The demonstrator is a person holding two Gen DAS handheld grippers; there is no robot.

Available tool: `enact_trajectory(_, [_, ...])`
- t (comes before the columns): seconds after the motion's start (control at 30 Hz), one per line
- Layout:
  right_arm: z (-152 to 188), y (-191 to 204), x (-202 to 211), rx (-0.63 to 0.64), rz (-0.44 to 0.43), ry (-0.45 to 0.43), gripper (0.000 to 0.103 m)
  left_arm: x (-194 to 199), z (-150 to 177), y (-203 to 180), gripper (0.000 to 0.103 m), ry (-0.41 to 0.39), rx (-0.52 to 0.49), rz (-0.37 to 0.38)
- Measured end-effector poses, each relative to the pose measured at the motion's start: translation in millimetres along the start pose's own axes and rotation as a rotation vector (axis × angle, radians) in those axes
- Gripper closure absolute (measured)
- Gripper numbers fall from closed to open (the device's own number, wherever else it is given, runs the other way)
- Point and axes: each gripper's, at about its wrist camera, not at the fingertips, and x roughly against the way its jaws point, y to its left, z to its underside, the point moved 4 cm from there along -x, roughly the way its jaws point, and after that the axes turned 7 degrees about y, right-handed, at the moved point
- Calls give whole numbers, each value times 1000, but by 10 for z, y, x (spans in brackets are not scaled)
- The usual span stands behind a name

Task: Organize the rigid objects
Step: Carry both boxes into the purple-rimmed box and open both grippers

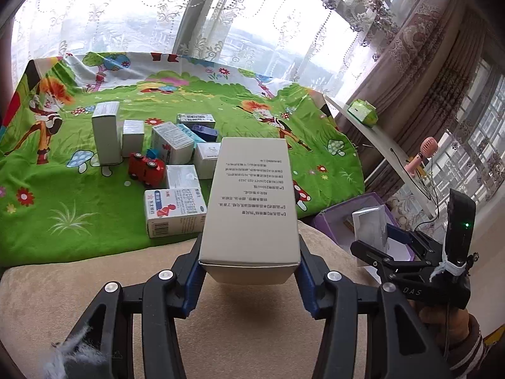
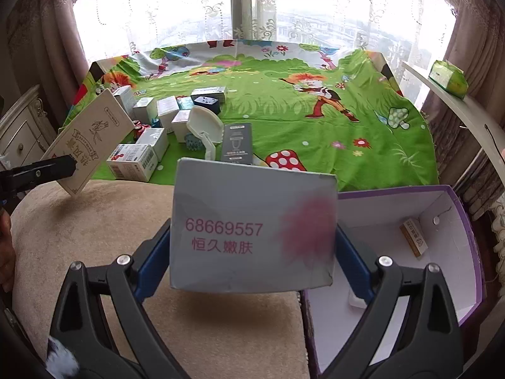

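Note:
My left gripper (image 1: pixel 251 268) is shut on a long beige carton (image 1: pixel 252 202) with printed text, held above the beige cushion (image 1: pixel 94 284). In the right wrist view the same carton (image 2: pixel 91 139) hangs tilted at the left, in the left gripper (image 2: pixel 63 164). My right gripper (image 2: pixel 252 259) is shut on a silver-grey box (image 2: pixel 252 227) with red digits, beside the open purple box (image 2: pixel 467 221). A small yellowish carton (image 2: pixel 413 237) lies inside that box. Several small cartons (image 1: pixel 175 213) and a red toy car (image 1: pixel 146 169) sit on the green cartoon cloth (image 1: pixel 63 221).
A white clamshell case (image 2: pixel 205 126) and a dark carton (image 2: pixel 236 142) stand on the cloth. On the white shelf (image 1: pixel 394 151) at the right are a green tissue pack (image 1: pixel 363 112) and a pink hand fan (image 1: pixel 421 154). Lace curtains and windows are behind. A dresser (image 2: pixel 22 132) is at the left.

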Motion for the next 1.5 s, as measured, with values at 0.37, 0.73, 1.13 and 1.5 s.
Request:
enact_trajectory(0.37, [193,-800,92,-173,87,17,8,-408,-62,-682,51,116,-124,124])
enact_trajectory(0.73, [388,-1444,343,-275,209,5,8,-691,-16,-1287,51,201,-240,208])
enact_trajectory(1.13, [451,-1858,514,-386,294,-22,7,-865,81,-1610,31,270,-297,274])
enact_trajectory(1.5, [440,-1827,499,-395,264,-19,7,-766,-13,-1439,31,208,-224,268])
